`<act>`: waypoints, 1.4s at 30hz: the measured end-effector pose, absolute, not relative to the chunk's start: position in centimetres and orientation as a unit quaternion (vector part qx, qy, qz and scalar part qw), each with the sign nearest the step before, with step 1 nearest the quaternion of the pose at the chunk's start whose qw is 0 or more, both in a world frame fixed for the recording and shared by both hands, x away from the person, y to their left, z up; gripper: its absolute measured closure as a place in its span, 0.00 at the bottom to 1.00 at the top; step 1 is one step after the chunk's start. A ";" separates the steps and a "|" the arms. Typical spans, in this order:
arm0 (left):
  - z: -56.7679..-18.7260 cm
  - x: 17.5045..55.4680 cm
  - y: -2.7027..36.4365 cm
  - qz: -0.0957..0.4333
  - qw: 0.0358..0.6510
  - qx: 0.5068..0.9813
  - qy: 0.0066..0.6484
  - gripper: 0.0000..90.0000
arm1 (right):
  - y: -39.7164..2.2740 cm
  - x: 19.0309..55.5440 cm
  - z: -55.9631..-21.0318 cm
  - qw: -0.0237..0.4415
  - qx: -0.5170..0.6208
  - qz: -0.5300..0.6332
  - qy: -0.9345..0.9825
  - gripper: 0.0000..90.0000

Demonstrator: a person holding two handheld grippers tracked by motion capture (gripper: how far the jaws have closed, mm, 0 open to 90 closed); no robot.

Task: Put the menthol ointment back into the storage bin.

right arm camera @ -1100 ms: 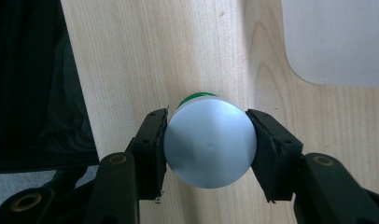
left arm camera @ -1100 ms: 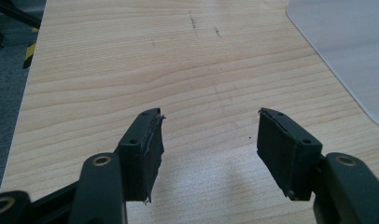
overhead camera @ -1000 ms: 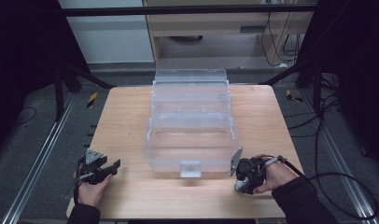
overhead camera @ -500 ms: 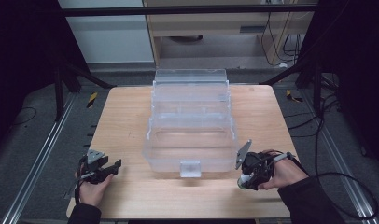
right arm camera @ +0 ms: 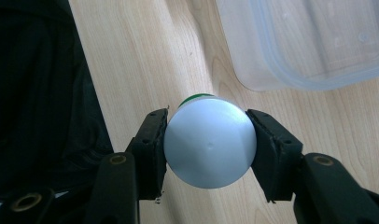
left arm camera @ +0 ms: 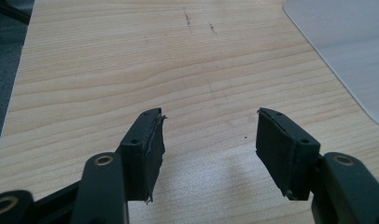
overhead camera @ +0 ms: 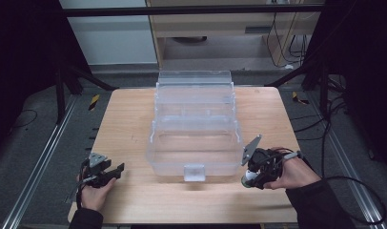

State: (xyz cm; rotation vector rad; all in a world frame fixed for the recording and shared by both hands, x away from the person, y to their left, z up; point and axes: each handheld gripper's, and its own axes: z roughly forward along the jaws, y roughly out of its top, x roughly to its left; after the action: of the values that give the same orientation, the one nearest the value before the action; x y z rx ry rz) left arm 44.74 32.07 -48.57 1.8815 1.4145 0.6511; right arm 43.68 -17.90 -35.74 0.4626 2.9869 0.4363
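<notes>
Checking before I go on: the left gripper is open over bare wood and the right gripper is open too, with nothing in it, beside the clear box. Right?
Not quite. The right gripper is shut on a white round-ended container with a green edge, as the right gripper view shows. The rest stands: the left gripper is open over bare table, and the clear box sits beside the right one.

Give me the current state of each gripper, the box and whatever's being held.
Left gripper: open, nothing between its jaws, low over the table.
Right gripper: shut on the bottle.
Bottle: clamped by its sides, white end toward the camera, green showing behind.
Box: clear plastic, tiers spread open, nothing visible inside, front latch facing the person.
</notes>
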 end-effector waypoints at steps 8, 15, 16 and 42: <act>-48.6 44.8 32.2 0.250 0.344 0.723 0.545 0.46 | -17.7 44.1 -33.9 0.045 0.159 0.145 0.976 0.56; -48.6 44.8 32.2 0.250 0.344 0.722 0.546 0.46 | -17.4 44.6 -32.1 0.045 0.169 0.150 0.973 0.56; -48.6 44.7 32.2 0.250 0.344 0.722 0.545 0.46 | -17.3 44.8 -31.7 0.048 0.168 0.151 0.973 0.56; -48.4 44.8 32.2 0.251 0.347 0.722 0.543 0.47 | -15.3 49.3 -30.3 0.065 0.169 0.167 0.969 0.56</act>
State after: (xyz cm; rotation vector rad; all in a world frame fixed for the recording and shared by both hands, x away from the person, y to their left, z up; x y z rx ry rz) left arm 44.75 32.21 -48.45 1.8720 1.4091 0.6518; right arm 49.29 -15.33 -30.35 0.5101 2.9249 0.5030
